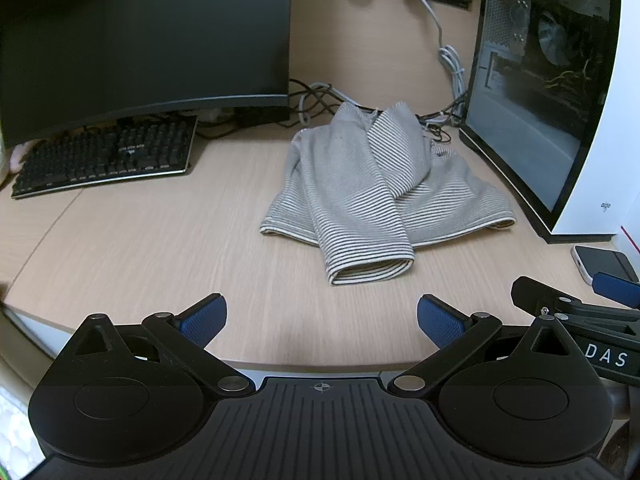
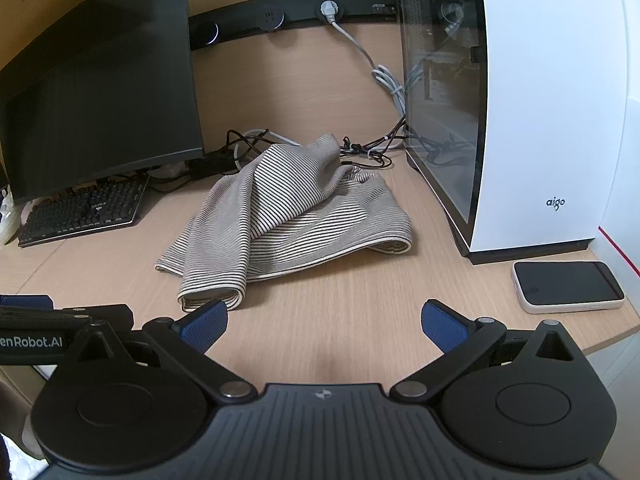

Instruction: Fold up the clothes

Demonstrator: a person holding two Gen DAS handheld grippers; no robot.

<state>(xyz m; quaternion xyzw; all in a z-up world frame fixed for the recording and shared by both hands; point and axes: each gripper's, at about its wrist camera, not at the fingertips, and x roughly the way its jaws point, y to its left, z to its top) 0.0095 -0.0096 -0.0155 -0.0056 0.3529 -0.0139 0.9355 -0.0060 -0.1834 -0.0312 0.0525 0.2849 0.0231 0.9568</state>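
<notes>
- Left wrist view: left gripper (image 1: 322, 320) hangs over the near edge of the desk (image 1: 160, 240), jaws spread wide, blue pads (image 1: 204, 320) bare, nothing between them.
- Striped garment (image 1: 372, 184) lies crumpled on the desk ahead and slightly right of that gripper, well clear of the fingertips. One sleeve or leg — hard to tell which in the fisheye — is draped diagonally over the rest, its open cuff pointing toward the camera.
- Garment sits between the keyboard (image 1: 108, 158) with monitor (image 1: 144, 40) on the left and the PC case (image 1: 560, 92) on the right; its far end touches the tangle of cables (image 1: 316, 100).
- Right wrist view: right gripper (image 2: 324, 322) also at the near desk edge, jaws wide apart, empty. Garment is ahead and to its left; the cuff lies just beyond its left pad (image 2: 204, 326) — contact cannot be judged from here.
- Phone (image 2: 568, 286) lies flat, screen up, at the desk's right edge, just in front of the white case.
- Each gripper shows at the edge of the other's view — side by side, apart.
</notes>
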